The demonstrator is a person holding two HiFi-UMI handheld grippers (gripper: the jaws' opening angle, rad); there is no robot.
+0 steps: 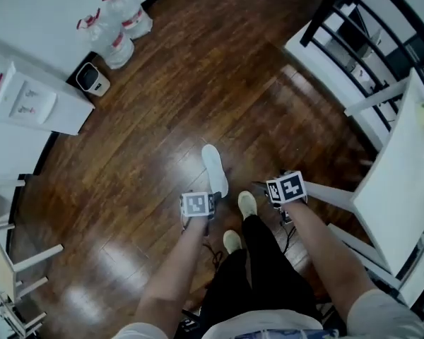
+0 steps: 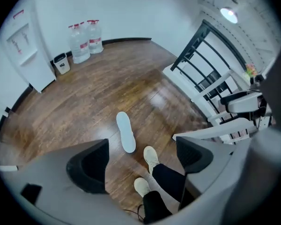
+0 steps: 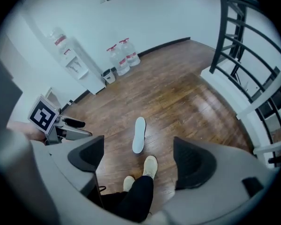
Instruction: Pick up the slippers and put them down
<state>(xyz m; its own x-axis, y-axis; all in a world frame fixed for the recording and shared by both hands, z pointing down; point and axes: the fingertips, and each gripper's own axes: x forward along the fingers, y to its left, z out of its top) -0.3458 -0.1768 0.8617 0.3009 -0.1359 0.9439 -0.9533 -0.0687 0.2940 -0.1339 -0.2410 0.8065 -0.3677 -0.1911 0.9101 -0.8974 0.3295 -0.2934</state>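
Observation:
One white slipper (image 1: 214, 169) lies alone on the dark wooden floor, just ahead of the person's feet in pale shoes (image 1: 247, 203). It also shows in the left gripper view, slipper (image 2: 125, 131), and in the right gripper view, slipper (image 3: 139, 135), far below the jaws. My left gripper (image 1: 198, 212) is held high over the floor, close to the slipper's near end in the head view, jaws apart and empty (image 2: 140, 159). My right gripper (image 1: 286, 191) hangs to the right of the feet, also apart and empty (image 3: 138, 162). No second slipper is in sight.
Water bottles (image 1: 120, 20) and a small white bin (image 1: 93, 80) stand by the far wall beside a white cabinet (image 1: 28, 97). A black railing (image 1: 367, 27) and white furniture (image 1: 396, 182) fill the right side. White chair legs (image 1: 14, 274) stand at the left.

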